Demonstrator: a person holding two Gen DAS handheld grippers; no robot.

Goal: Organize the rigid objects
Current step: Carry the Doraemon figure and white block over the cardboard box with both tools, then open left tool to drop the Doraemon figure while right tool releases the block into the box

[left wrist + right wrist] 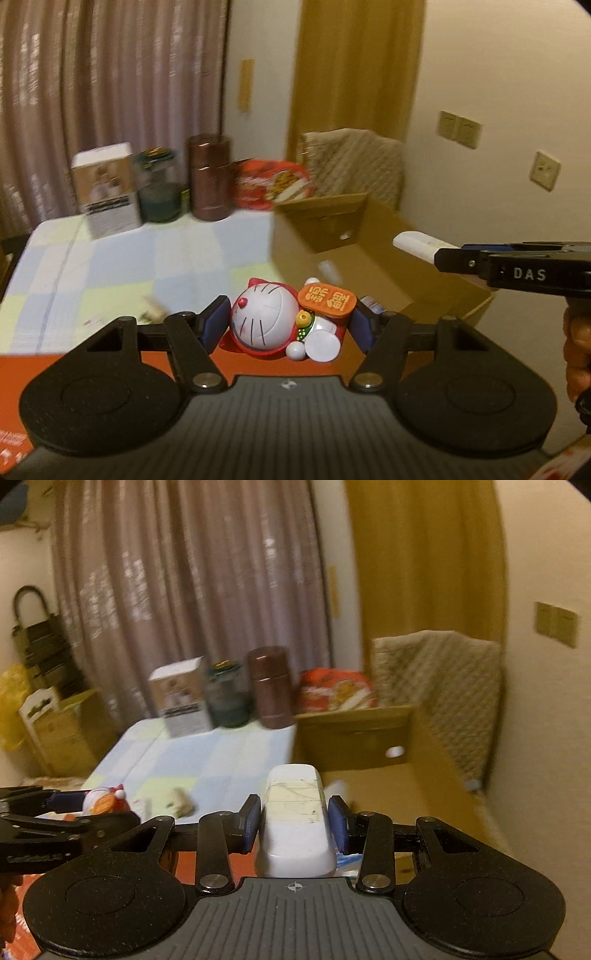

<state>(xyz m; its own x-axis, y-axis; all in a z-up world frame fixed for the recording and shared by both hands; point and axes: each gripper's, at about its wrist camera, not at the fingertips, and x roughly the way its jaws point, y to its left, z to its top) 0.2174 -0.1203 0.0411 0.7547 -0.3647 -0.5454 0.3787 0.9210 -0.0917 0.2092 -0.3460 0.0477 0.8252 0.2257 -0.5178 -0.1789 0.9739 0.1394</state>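
While the left gripper [290, 325] pinches a cat figurine [284, 321] between its blue pads at lower centre of its own view, the right gripper [295, 823] clamps a white oblong case [295, 823] at lower centre of the right view. Only the left view shows the figurine's face and orange plaque; the right view catches it small at the left edge. Beyond both, an open cardboard box [332, 225] sits centre right beside the checked tablecloth [147, 258]. A white carton [105, 188], green jar [160, 188] and brown canister [210, 177] stand along the cloth's far edge. Only the right view shows the dark bag [40, 642] at upper left.
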